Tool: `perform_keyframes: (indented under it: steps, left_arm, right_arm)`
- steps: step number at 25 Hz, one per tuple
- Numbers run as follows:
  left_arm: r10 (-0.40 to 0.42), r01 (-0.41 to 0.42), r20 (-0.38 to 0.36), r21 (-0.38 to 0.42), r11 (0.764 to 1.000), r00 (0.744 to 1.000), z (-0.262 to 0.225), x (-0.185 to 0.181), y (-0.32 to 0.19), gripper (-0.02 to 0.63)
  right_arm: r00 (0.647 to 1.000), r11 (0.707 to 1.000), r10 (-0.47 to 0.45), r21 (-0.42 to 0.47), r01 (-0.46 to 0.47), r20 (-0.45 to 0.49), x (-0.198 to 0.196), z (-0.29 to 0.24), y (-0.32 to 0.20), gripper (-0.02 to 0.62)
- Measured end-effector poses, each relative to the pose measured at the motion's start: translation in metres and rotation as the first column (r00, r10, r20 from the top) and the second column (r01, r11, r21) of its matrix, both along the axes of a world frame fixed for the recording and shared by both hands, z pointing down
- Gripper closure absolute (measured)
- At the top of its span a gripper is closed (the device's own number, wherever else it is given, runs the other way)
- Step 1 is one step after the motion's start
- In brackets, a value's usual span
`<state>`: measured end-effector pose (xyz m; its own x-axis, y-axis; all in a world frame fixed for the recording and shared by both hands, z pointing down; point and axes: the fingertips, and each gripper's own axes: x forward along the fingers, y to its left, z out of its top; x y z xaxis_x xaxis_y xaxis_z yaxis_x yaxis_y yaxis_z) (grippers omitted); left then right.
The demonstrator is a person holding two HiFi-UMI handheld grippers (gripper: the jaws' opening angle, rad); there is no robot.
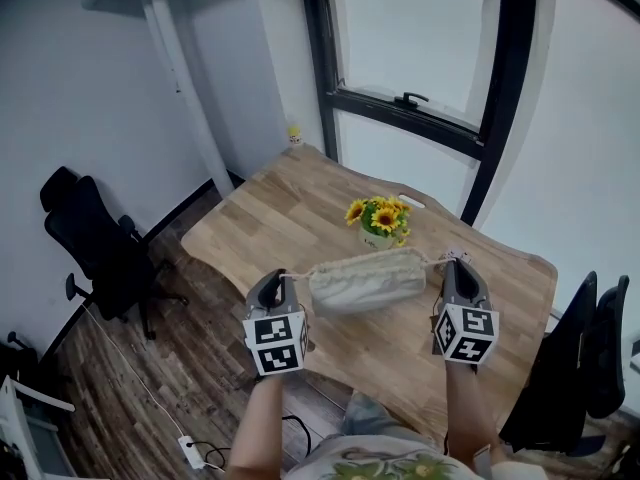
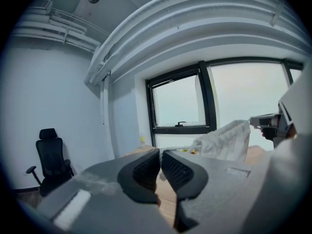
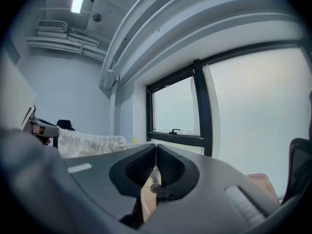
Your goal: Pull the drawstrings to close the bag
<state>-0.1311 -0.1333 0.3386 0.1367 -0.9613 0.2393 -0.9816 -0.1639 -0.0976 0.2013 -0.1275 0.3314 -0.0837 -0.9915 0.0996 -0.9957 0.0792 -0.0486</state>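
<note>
A cream cloth drawstring bag (image 1: 367,281) hangs stretched above the wooden table (image 1: 280,218), level between my two grippers. My left gripper (image 1: 281,276) is shut on the left drawstring (image 1: 298,273). The right drawstring (image 1: 437,262) is pinched in my right gripper (image 1: 455,260). In the left gripper view the jaws (image 2: 160,162) press together on the thin cord, with the gathered bag (image 2: 222,140) off to the right. In the right gripper view the jaws (image 3: 155,160) are shut on the cord, its knotted end (image 3: 155,177) hanging below, and the bag (image 3: 87,143) lies to the left.
A small pot of sunflowers (image 1: 380,220) stands on the table just behind the bag. A black office chair (image 1: 95,243) sits on the floor at left, and another dark chair (image 1: 590,358) at right. A black-framed window (image 1: 420,103) rises beyond the table.
</note>
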Motion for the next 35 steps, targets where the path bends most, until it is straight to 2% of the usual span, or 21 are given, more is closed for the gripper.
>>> perform_keyframes:
  steps: [7, 13, 20, 24, 28, 32, 35]
  left_arm:
    - [-0.042, 0.042, -0.014, -0.022, 0.999, 0.999, 0.010, -0.013, -0.001, 0.592]
    - [-0.063, 0.065, 0.024, -0.050, 0.997, 0.998, 0.022, -0.023, -0.006, 0.592]
    - [-0.109, 0.108, -0.017, -0.067, 0.992, 0.994, 0.029, -0.045, -0.009, 0.591]
    - [-0.120, 0.115, -0.052, -0.086, 0.990, 0.991, 0.038, -0.047, -0.008, 0.589]
    - [-0.128, 0.116, -0.109, -0.112, 0.987, 0.986, 0.048, -0.050, -0.007, 0.589]
    - [-0.133, 0.122, -0.106, -0.102, 0.987, 0.985, 0.048, -0.052, -0.007, 0.586]
    - [-0.135, 0.123, -0.117, -0.106, 0.987, 0.984, 0.051, -0.054, -0.010, 0.583]
  right_arm:
    - [0.998, 1.000, 0.013, -0.029, -0.011, 0.069, 0.010, 0.010, -0.001, 0.589]
    - [0.997, 0.999, 0.024, -0.043, -0.021, 0.076, 0.016, 0.020, -0.010, 0.589]
    - [0.993, 0.998, 0.049, -0.055, -0.044, 0.103, 0.025, 0.027, -0.020, 0.589]
    - [0.978, 0.996, 0.078, -0.062, -0.067, 0.193, 0.036, 0.034, -0.023, 0.588]
    - [0.960, 0.995, 0.099, -0.027, -0.095, 0.261, 0.044, 0.033, -0.021, 0.589]
    - [0.933, 0.988, 0.141, 0.007, -0.152, 0.330, 0.054, 0.031, -0.018, 0.589]
    - [0.904, 0.984, 0.166, -0.007, -0.178, 0.394, 0.062, 0.035, -0.019, 0.589]
